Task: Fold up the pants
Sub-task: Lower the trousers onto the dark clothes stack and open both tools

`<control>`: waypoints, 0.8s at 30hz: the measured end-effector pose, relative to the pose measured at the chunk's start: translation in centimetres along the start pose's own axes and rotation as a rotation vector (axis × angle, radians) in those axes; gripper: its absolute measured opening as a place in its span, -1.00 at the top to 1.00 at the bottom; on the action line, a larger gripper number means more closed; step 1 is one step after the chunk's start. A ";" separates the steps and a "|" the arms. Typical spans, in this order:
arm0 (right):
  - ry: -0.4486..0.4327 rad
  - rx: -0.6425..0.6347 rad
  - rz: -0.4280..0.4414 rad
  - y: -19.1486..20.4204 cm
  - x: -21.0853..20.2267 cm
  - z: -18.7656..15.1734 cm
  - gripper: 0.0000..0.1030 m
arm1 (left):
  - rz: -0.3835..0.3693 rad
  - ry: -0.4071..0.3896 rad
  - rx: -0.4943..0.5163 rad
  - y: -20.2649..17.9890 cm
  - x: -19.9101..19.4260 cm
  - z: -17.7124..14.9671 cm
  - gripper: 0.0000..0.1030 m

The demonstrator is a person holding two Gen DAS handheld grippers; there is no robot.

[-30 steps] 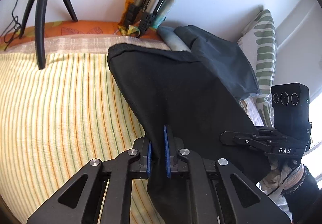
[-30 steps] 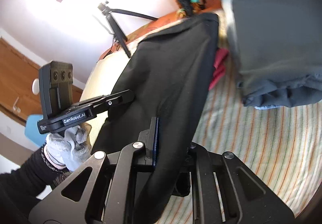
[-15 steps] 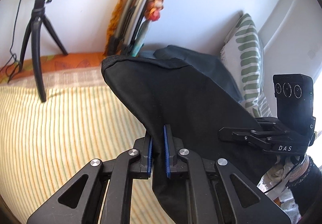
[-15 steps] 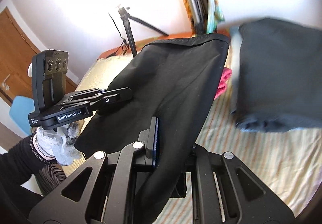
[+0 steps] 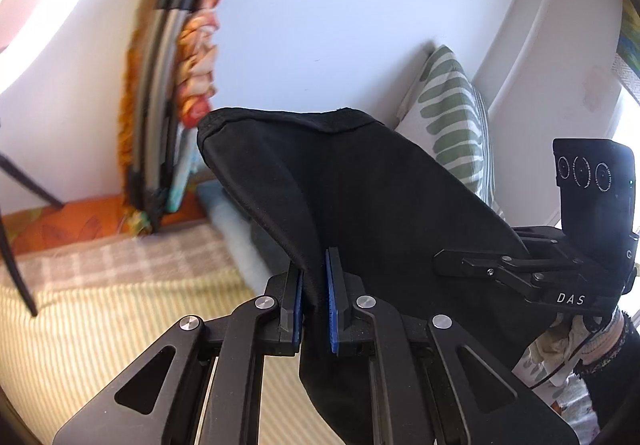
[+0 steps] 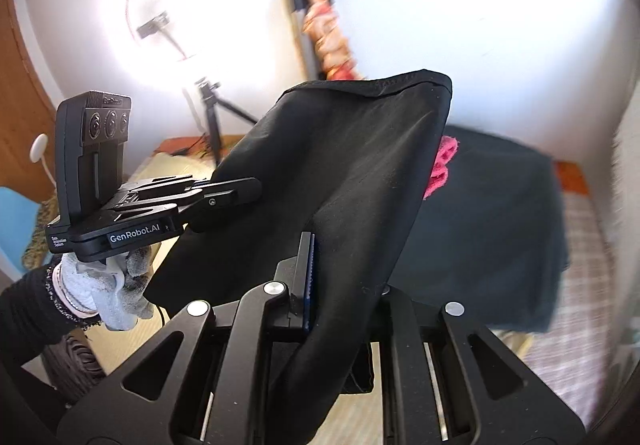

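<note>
The black pants (image 5: 360,197) hang in the air, stretched between both grippers above the striped bed. My left gripper (image 5: 314,309) is shut on one edge of the cloth, which runs up between its blue pads. My right gripper (image 6: 336,285) is shut on the other edge; the cloth drapes over its right finger and hides it. The pants (image 6: 344,173) rise to a folded hem at the top. Each gripper shows in the other's view: the right one (image 5: 452,259) and the left one (image 6: 244,193), both closed on the fabric.
A yellow striped bed cover (image 5: 92,325) lies below. A pile of dark folded clothes (image 6: 492,229) with a pink item (image 6: 442,161) sits behind the pants. A green-patterned pillow (image 5: 452,117), a folded frame against the wall (image 5: 168,85) and a ring-light tripod (image 6: 208,101) stand around.
Both grippers have lifted the pants higher off the bed and tilted up toward the wall. The grip on the cloth is unchanged.
</note>
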State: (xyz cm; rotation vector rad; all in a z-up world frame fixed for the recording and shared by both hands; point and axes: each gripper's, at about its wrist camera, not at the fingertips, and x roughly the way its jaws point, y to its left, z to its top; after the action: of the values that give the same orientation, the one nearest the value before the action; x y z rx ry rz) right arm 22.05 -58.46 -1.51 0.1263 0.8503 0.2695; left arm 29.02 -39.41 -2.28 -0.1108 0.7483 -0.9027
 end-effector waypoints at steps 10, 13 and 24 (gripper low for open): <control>-0.002 -0.033 -0.134 -6.2 -0.6 3.1 0.77 | -0.008 0.005 0.047 -3.1 6.8 2.9 0.85; 0.007 -0.032 -0.140 -8.3 0.2 3.1 0.77 | 0.008 0.023 0.041 -2.9 8.9 2.9 0.85; 0.050 0.031 -0.133 -13.9 6.2 1.5 0.77 | 0.052 0.105 0.006 -1.1 15.7 1.7 0.85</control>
State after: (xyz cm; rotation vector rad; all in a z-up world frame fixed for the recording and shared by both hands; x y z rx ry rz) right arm 29.65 -70.03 -8.01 0.0918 0.9086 0.1347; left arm 35.45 -52.17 -9.17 -0.0384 0.8423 -0.8659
